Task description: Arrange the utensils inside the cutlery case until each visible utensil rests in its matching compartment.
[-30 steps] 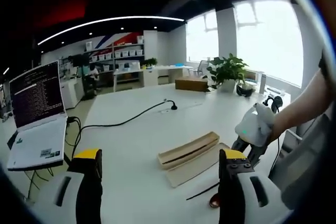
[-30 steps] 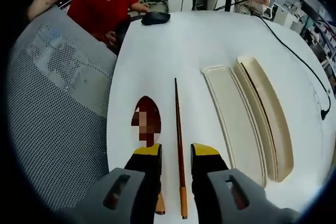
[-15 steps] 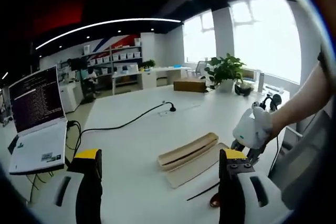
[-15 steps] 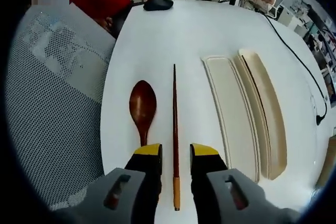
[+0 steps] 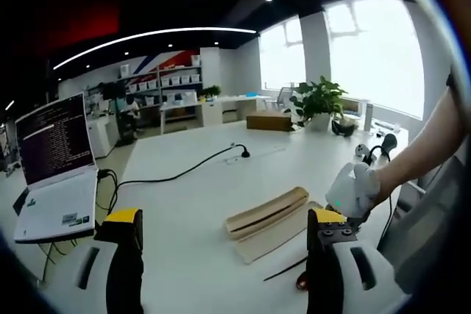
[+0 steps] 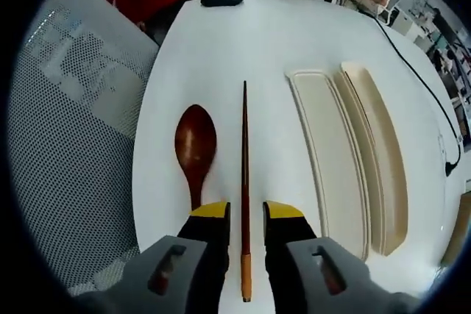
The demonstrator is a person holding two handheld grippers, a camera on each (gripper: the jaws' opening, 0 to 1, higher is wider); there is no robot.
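Right gripper [image 6: 244, 215]: jaws spread, straddling the chopstick [image 6: 244, 182] near its orange end, lined up for a pinch. Spoon [image 6: 195, 145] lies just beside it on the table [image 6: 221, 49]. Cutlery case [image 6: 346, 152] open, empty. Left gripper [image 5: 221, 237]: jaws spread, idle.

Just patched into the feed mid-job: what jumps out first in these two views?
In the right gripper view, the right gripper straddles a dark chopstick lying on the white table, jaws open on either side, with a wooden spoon just left of it and the open cutlery case to the right, empty. In the left gripper view, the left gripper is open above the table, an open laptop at far left.
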